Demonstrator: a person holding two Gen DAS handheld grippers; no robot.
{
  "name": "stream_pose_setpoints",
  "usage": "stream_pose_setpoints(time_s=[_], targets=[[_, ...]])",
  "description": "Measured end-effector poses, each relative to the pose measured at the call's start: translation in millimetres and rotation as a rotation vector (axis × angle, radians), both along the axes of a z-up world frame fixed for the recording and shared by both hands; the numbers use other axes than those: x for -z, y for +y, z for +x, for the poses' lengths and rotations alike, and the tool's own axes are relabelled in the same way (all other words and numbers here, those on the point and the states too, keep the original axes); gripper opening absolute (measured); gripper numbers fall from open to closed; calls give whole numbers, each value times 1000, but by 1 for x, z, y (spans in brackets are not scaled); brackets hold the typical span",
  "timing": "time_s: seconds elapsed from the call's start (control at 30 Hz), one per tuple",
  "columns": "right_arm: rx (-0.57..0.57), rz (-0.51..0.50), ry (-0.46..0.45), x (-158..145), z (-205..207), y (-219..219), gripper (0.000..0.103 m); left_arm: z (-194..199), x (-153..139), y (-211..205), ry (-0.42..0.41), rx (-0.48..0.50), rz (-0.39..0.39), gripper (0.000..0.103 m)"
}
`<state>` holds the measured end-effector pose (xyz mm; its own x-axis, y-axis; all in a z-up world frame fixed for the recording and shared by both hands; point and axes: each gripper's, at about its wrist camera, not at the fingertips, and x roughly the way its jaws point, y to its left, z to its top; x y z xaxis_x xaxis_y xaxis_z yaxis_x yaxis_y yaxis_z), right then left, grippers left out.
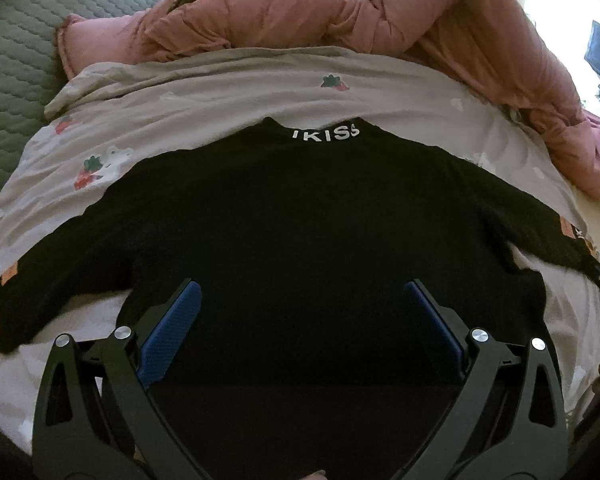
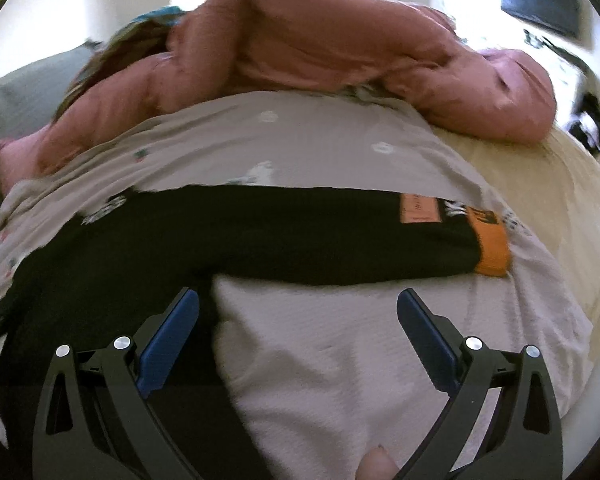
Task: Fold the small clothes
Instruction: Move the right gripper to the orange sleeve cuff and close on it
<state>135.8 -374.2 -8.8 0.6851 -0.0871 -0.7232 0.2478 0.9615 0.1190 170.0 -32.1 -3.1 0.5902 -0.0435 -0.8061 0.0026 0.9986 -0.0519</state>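
Note:
A small black long-sleeved top [image 1: 300, 220] lies spread flat on a printed bed sheet [image 1: 204, 92], white lettering on its collar [image 1: 326, 134] at the far side. Both sleeves stretch outward. My left gripper [image 1: 302, 292] hovers open over the lower body of the top, blue pads wide apart, nothing between them. In the right wrist view the top's right sleeve [image 2: 300, 232] runs across, ending in an orange cuff [image 2: 494, 254]. My right gripper [image 2: 298, 300] is open above the sheet just below that sleeve, its left finger [image 2: 168, 340] over the black body edge.
A bulky pink puffer jacket [image 1: 340, 16] is heaped along the far side of the bed. A green quilted cover [image 1: 24, 48] lies at the left. The cream mattress edge [image 2: 556, 208] drops off on the right. White textured bedding [image 2: 340, 352] lies near me.

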Motion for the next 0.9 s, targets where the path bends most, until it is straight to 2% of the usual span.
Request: stream_pose_setpoints(time_s=[0.37,0.47,0.6,0.9], targets=[[237,142,103,35,17,-80,99,41,11,-4,37,12,-1,95],[312,211,126,49,22,-104,99,52,14,-4,45,14,-9,95],[364,263,126,59,30,-127,99,65,17,-3,44,9,-8,95],[412,267,76,62,59,-151,97,79,34,-2,62,3,-14,95]])
